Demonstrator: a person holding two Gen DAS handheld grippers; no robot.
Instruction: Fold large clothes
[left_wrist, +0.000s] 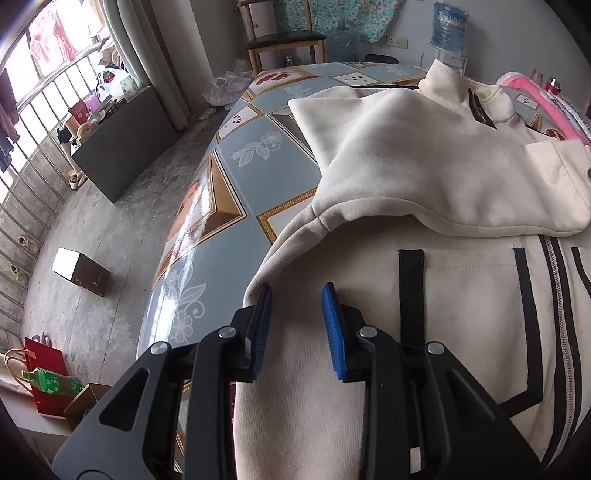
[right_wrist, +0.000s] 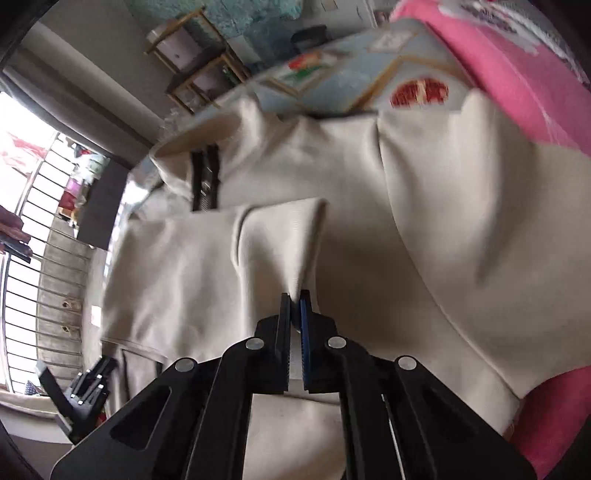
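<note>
A cream zip-up jacket (left_wrist: 424, 177) with black stripes lies spread on the patterned table (left_wrist: 258, 147). One sleeve (left_wrist: 388, 155) is folded across its chest. My left gripper (left_wrist: 297, 295) hovers over the jacket's lower left edge. Its blue pads stand apart with nothing pinched between them. In the right wrist view the jacket (right_wrist: 443, 221) fills the frame. My right gripper (right_wrist: 294, 299) is shut on a raised fold of the cream sleeve (right_wrist: 280, 236), which runs up from the fingertips. That view is blurred.
A pink garment (right_wrist: 517, 74) lies beside the jacket at the table's far right. Beyond the table stand a wooden chair (left_wrist: 284, 40) and a blue water bottle (left_wrist: 448, 26). The floor at left holds a dark cabinet (left_wrist: 125, 140), a small box (left_wrist: 83, 271) and a red bag (left_wrist: 48, 384).
</note>
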